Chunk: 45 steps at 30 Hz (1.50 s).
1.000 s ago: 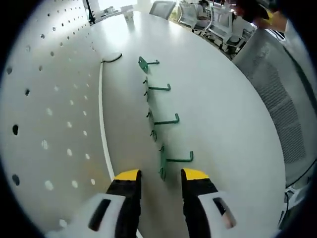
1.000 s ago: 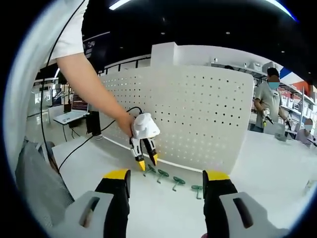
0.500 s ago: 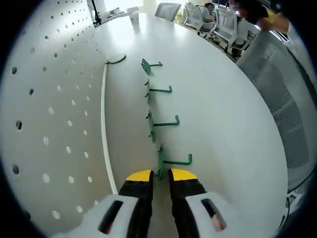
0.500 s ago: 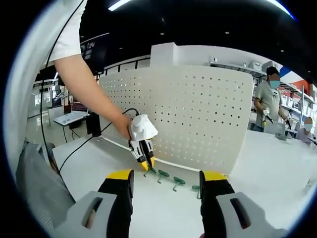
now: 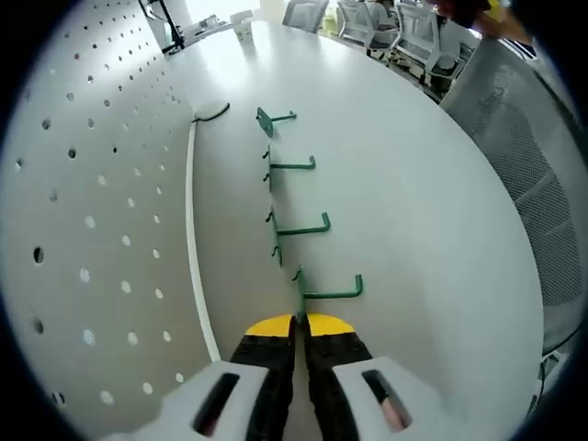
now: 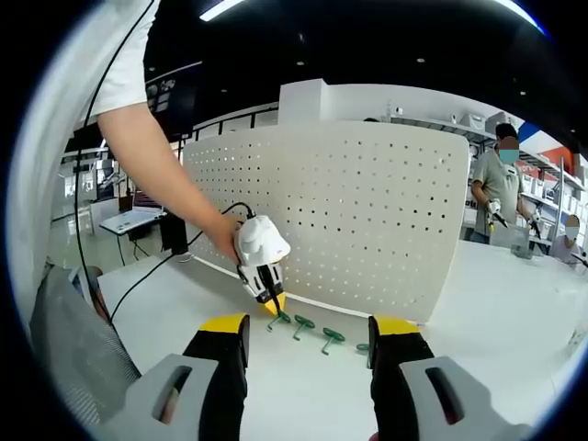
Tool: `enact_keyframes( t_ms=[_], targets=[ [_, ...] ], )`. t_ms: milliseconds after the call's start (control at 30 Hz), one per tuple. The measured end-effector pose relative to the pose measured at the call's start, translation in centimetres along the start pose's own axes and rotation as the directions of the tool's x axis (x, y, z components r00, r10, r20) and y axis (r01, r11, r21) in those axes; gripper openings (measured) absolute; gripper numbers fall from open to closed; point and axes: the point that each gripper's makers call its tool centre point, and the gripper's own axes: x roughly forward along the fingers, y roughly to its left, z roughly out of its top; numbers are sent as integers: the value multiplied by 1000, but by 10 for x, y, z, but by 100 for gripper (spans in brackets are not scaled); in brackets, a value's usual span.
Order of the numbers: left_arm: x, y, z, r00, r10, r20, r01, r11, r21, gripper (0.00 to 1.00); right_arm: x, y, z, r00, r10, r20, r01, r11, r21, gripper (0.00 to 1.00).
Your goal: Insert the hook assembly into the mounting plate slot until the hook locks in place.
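Left gripper view has my left gripper [image 5: 299, 323] at the bottom centre of the frame, jaws pinched together on the base plate of the nearest hook [image 5: 323, 292]. That green hook sits just above the yellow tips, its arm sticking out toward the right. Three more hooks [image 5: 292, 166] run in a line up the middle of the frame on the white table [image 5: 413, 202], each one apart from the next. The pegboard [image 5: 83, 211] fills the left side, standing on edge along the table, with a dark cable [image 5: 210, 110] curling out near its far end at upper left. A mesh chair [image 5: 537, 175] is at the right edge.

Right gripper view shows my right gripper [image 6: 309, 333] low in the frame, jaws spread wide with nothing between them. Past it, in the centre, my hand [image 6: 223, 238] holds the left gripper tipped down at the leftmost hook of the row, right in front of the pegboard. A person [image 6: 496, 188] stands at the right edge, behind the table.
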Motion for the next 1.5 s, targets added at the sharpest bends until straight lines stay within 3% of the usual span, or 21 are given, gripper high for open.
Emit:
enact_keyframes(
  t_ms=[700,1133,1500],
  targets=[
    [0,3,0,999,23,30,-21,998,-67,1,0,1,0,1000,1,3,-1,1000,9,51],
    [-10,1,8,993,45,109,-33,993,-114,1,3,1,2,1000,6,10,-6,1000,12,51],
    [-35,3,16,974,127,190,-92,979,-183,1,7,7,12,999,28,37,-29,999,36,53]
  ],
)
